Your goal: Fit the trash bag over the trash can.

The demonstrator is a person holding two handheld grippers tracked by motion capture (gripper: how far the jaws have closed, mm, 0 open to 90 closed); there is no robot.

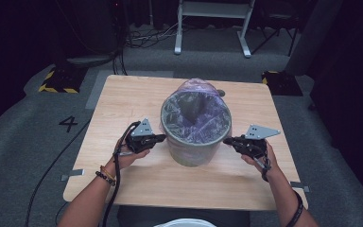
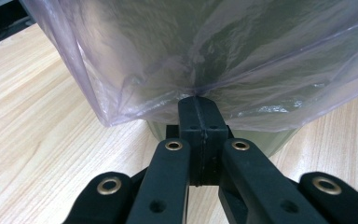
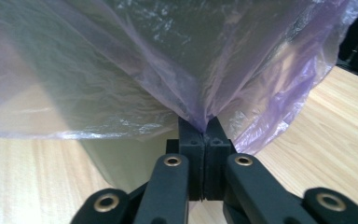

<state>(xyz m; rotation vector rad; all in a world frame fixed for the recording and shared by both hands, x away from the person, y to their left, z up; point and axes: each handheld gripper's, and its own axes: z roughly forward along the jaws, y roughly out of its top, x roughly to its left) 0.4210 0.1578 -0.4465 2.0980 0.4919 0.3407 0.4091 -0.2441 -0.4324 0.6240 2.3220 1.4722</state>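
Purple see-through plastic, a bin bag (image 1: 196, 111), lines a grey-green bin (image 1: 194, 151) that stands upright in the middle of a pale wooden table (image 1: 123, 101). The bin's long axis runs straight up, with its open mouth facing the ceiling. The bag's skirt is folded out over the rim and hangs down the outer wall.

A person reaches in from the near edge with a tool in each hand. The left gripper (image 1: 159, 138) sits against the bin's left side, and the right gripper (image 1: 230, 140) against its right side. In the left gripper view, its jaws are pressed fully together, pinching a fold of the bag's hanging edge (image 2: 196, 91) so the film puckers toward the tips. In the right gripper view, the jaws are likewise clamped tight on a gathered fold of the skirt (image 3: 204, 122).

Judging by this, the step in hand is dressing or undressing the liner, with both sides of the skirt gripped at once; which of the two cannot be told. The next move calls for both hands to pull evenly and gently, since the thin film could tear or the light bin could tip.
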